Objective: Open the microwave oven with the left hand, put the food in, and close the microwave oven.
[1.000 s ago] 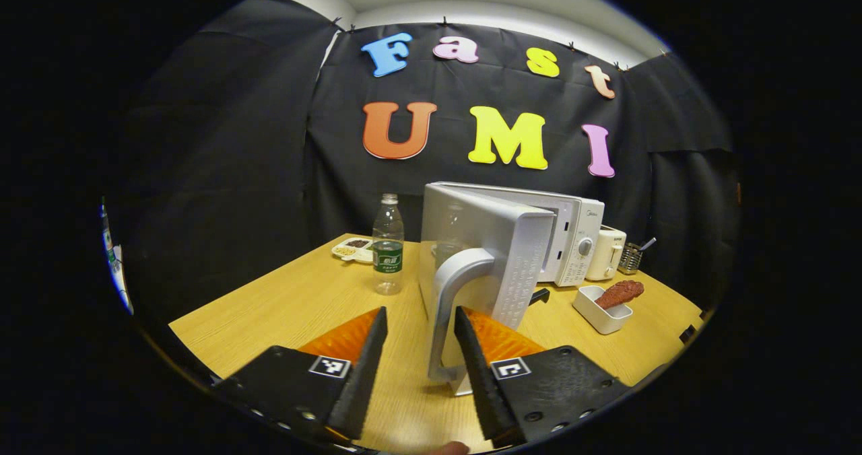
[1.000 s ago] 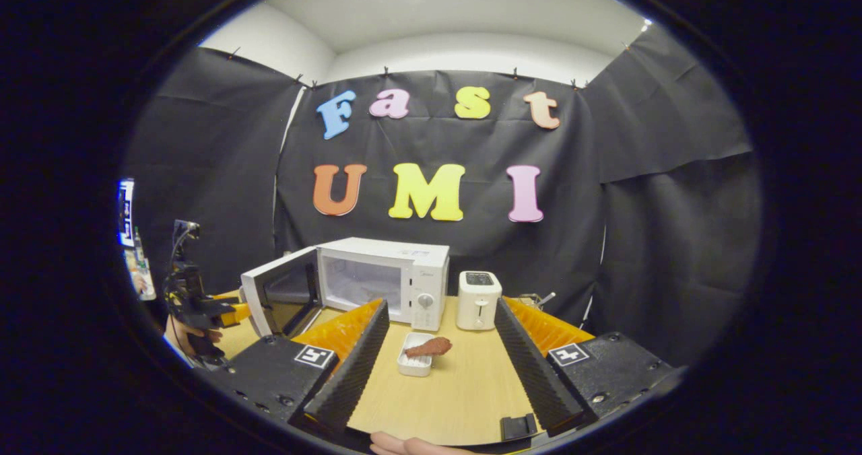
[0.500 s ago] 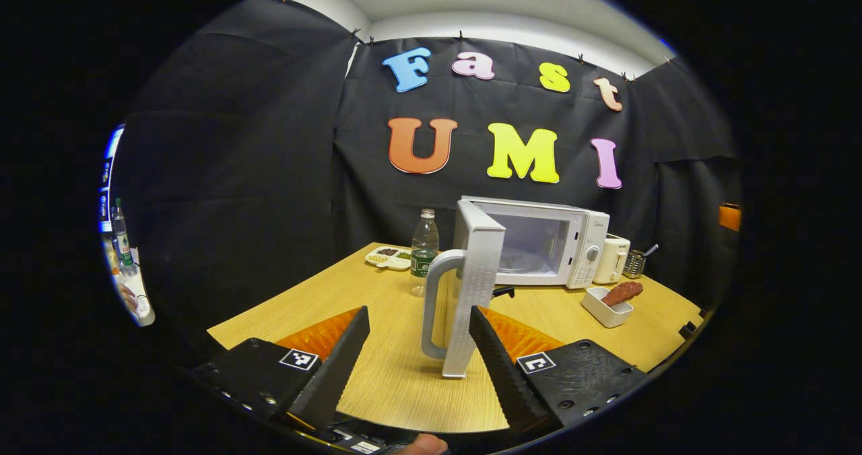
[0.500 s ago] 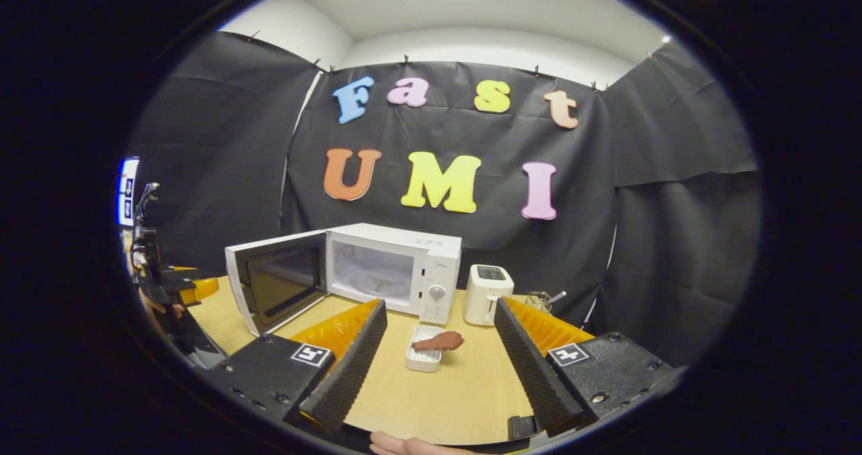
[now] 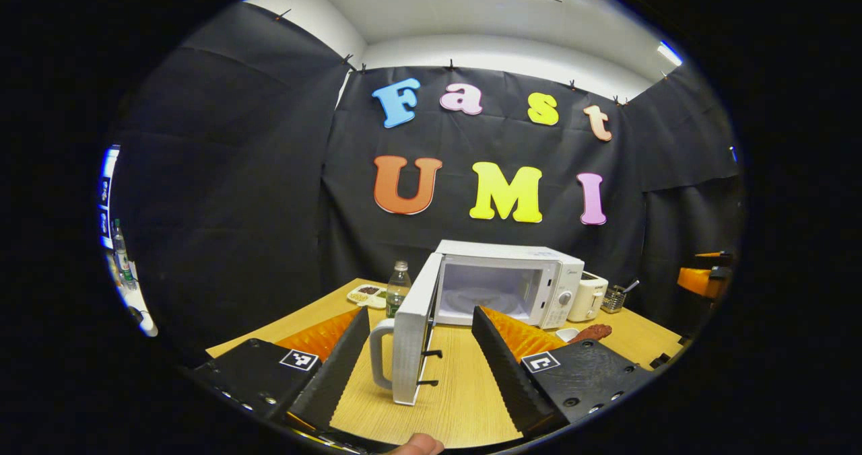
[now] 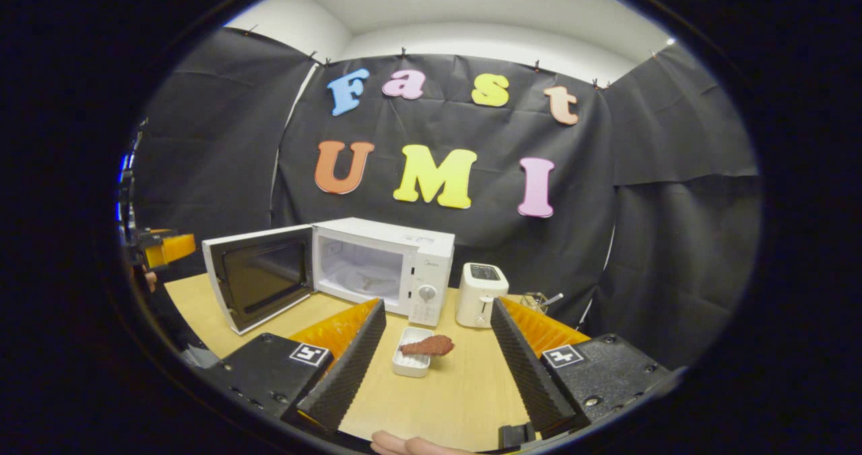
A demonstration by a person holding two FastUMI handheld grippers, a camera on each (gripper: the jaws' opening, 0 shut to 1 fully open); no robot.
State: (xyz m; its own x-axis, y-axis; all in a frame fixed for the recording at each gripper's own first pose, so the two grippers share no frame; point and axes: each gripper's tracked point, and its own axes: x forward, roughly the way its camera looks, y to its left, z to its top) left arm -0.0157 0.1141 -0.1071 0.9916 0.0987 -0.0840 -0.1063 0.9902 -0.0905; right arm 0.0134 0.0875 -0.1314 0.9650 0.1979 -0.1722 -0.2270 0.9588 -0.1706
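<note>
Door (image 5: 412, 334) of the microwave (image 6: 377, 270) stands wide open, so we judge step one done. Food (image 6: 427, 345) lies on a small white dish (image 6: 408, 364) on the tabletop (image 6: 444, 394), ahead of our right gripper (image 6: 434, 361), jaws spread, level, aimed at it. Left gripper (image 5: 411, 367): jaws spread, clear of the handle (image 5: 378, 361). Next: advance and pinch the dish.

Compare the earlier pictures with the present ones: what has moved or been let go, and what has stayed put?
The left claw has let go of the door handle and drawn back from it, open. The microwave door has swung further out and stands wide open. The right claw stays open, aimed at the food in its white dish. The toaster and bottle have not moved.
</note>
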